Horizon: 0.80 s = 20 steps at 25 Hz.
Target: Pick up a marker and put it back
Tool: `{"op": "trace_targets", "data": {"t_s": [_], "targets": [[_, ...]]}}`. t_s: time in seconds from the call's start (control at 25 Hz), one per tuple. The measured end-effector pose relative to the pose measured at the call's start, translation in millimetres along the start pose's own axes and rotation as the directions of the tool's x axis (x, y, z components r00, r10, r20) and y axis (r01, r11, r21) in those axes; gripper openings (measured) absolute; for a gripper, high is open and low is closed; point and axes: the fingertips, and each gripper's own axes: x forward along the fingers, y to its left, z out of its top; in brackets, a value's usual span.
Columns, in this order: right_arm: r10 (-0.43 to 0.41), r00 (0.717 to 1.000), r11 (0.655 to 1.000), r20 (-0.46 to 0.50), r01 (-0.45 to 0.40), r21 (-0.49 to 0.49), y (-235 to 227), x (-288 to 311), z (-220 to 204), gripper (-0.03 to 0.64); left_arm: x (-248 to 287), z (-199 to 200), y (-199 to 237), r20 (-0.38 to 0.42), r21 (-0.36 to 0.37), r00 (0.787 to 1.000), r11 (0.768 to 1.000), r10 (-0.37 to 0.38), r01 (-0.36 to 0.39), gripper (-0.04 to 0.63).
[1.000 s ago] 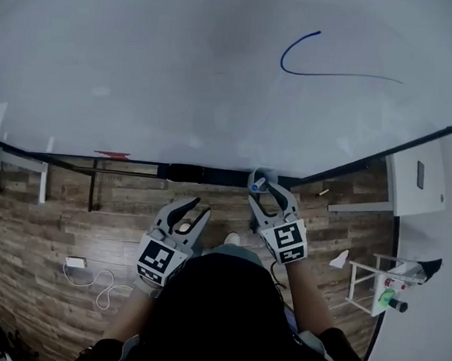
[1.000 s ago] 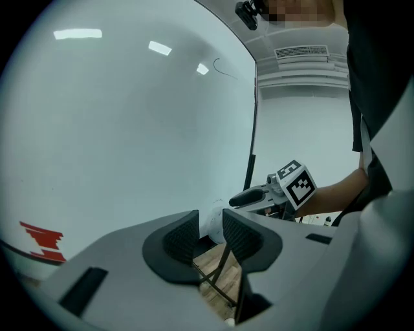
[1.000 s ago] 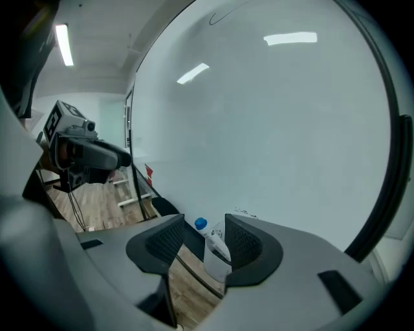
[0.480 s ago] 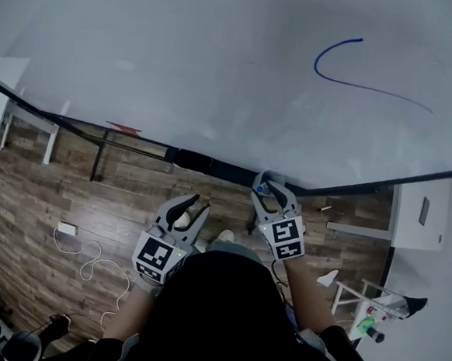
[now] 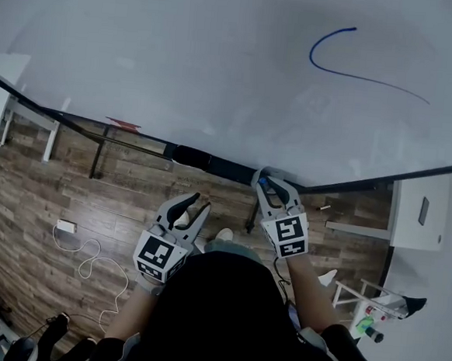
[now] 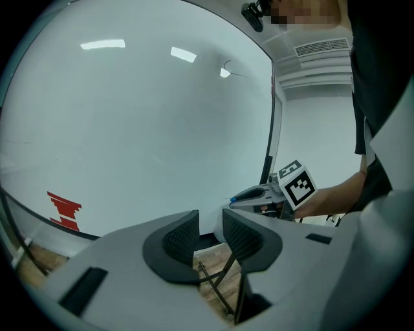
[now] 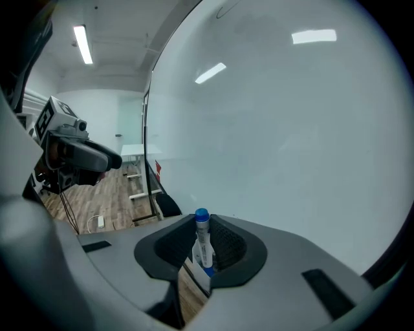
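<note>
- The right tongs (image 7: 202,227) are closing, and the marker (image 7: 203,249) stands between their dark ribbed pads, which appear to touch it on both sides.
- The marker has a white barrel with a blue band. Its blue cap pokes out just past the tips of the tongs.
- In the head view the right tongs reach forward to the lower edge of the whiteboard (image 5: 180,71), with the marker's blue end at their tips. Whether the marker rests on the ledge there cannot be told.
- The left tongs (image 6: 210,223) hang lower and to the left, well back from the board. Their pads stand a narrow gap apart with nothing between them; only the wooden floor (image 5: 69,195) and thin dark stand legs show through the gap.
- The whiteboard fills the upper part of the head view. A blue line (image 5: 359,76) is drawn at its upper right: a hook that runs out into a long, nearly level stroke.
- A dark oblong object (image 5: 204,162) lies on the board's lower edge, just left of the right tongs.
- A small red mark (image 6: 65,210) sits low on the board, farther left.
- A white cable (image 5: 80,258) with a small white block at one end lies looped on the floor, to the left of the left tongs.
</note>
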Motion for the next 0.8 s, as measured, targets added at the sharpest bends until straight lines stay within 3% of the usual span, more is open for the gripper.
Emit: {"op": "trace_targets", "data": {"t_s": [0.32, 0.8], "targets": [[-0.057, 0.997, 0.996, 0.058, 0.052, 0.076, -14, -20, 26, 0.094, 10, 19, 6, 0.008, 0.027, 0.999, 0.999, -0.041, 0.041, 0.127], [-0.239, 0.957, 0.956, 0.166, 0.202, 0.213, -41, -83, 70, 0.094, 44, 42, -7, 0.024, 0.078, 0.975, 0.972, -0.223, 0.22, 0.126]]}}
